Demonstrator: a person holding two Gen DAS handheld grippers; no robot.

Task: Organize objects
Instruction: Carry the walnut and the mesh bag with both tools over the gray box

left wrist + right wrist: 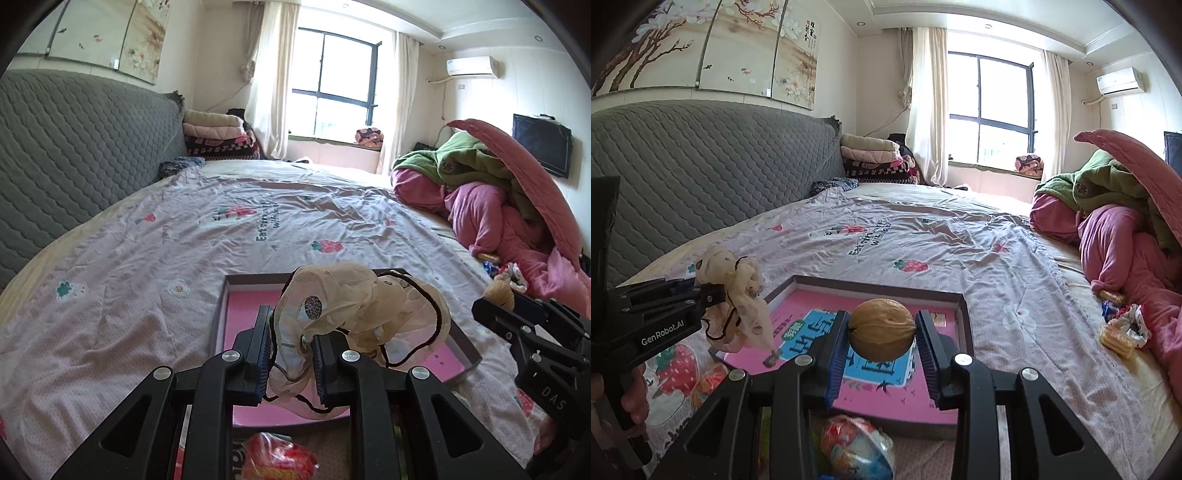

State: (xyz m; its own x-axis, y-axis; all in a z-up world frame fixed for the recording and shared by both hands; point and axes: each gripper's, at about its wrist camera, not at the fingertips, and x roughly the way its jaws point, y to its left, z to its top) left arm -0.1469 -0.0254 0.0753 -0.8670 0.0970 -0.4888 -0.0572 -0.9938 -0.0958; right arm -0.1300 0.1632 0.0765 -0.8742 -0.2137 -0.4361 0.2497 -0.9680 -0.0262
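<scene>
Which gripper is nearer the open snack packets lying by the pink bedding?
Right. The right gripper, holding a walnut over the box, sits on the snack packets' side; the left gripper is farther left.

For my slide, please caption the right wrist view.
Right gripper holds a walnut above the pink-lined box on the bed.

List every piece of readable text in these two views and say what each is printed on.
"GenRobot.AI": on the left gripper body.
"DAS": on the right gripper body.
"Eat str… with…": on the bedsheet, only partly legible.
Large characters on the blue label in the box: hidden by the walnut.
Calligraphy on the wall painting: too small.
</scene>
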